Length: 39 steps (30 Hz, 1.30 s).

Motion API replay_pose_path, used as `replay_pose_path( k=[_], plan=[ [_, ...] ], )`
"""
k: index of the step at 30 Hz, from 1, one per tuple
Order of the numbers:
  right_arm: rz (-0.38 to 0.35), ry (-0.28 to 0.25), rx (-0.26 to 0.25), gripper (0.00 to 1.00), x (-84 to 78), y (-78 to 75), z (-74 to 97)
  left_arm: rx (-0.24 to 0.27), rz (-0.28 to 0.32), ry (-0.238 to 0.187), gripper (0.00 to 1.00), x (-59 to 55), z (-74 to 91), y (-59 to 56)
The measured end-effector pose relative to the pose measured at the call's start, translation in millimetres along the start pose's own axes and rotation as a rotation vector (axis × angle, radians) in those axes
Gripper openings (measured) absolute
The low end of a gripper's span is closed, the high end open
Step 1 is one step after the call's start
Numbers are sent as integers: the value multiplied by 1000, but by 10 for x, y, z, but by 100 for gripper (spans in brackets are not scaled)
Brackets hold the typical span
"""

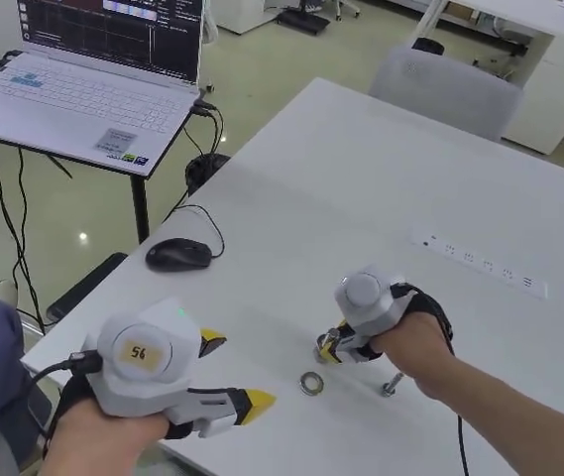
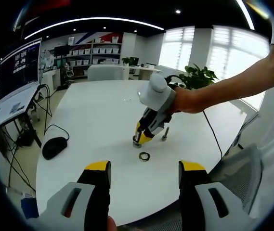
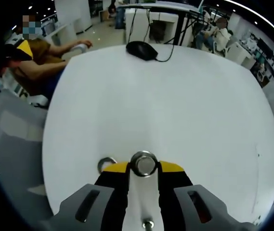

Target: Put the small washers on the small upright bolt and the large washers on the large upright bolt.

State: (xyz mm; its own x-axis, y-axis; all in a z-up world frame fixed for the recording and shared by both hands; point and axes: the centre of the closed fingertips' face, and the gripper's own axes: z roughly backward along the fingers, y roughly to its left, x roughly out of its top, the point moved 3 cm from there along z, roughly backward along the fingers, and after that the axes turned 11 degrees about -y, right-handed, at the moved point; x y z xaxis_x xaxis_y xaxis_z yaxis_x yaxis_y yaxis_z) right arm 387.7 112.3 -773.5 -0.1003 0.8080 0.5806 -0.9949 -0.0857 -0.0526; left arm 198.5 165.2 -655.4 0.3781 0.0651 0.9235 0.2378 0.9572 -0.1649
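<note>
Fingers [image 3: 116, 169] of right gripper [image 3: 144, 169] narrow, yellow tips pinching a large washer [image 3: 144, 163] from both sides, low over the counter [image 1: 361, 178] near its near edge. Metal stub just under those tips looks like the large upright bolt [image 2: 137, 141], mostly hidden. Cannot tell if the washer is seated on it.

Loose washer [image 1: 311, 383] flat on the counter, just beside the right fingertips, not touching them. Small upright bolt [image 1: 391, 385] stands bare just beside the right hand [image 1: 415, 342], apart from the loose washer.

Left gripper [image 2: 145, 166] fingers spread wide, nothing between them, at the near left corner of the counter, pointing toward the right gripper and the loose washer, well short of both.

Black mouse [image 1: 177, 255] with its cable near the left edge. Power strip [image 1: 480, 260] toward the far right side of the counter. Open laptop [image 1: 93, 89] on a separate stand off the left edge. Grey chair [image 1: 445, 89] at the far edge.
</note>
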Motion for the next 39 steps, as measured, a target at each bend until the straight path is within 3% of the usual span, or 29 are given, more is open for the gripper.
replay_pose_path(
  k=[9, 13, 18, 24, 36, 39],
  plan=[
    [-20, 45, -7, 24, -53, 26, -101, 4, 4, -3, 56, 8, 24, -28],
    [35, 48, 11, 24, -57, 42, -50, 8, 8, -5, 56, -1, 33, -23],
    [2, 9, 2, 23, -40, 57, 87, 8, 14, -3, 56, -25, 21, -34],
    [19, 1, 6, 30, -53, 111, 186, 0, 9, 0, 56, -28, 0, -61],
    [59, -35, -26, 29, 5, 184, 390, 1, 4, -1, 56, -15, 20, -55],
    [25, -65, -38, 29, 18, 187, 439, 1, 4, -3, 56, -6, 23, -56]
  ],
)
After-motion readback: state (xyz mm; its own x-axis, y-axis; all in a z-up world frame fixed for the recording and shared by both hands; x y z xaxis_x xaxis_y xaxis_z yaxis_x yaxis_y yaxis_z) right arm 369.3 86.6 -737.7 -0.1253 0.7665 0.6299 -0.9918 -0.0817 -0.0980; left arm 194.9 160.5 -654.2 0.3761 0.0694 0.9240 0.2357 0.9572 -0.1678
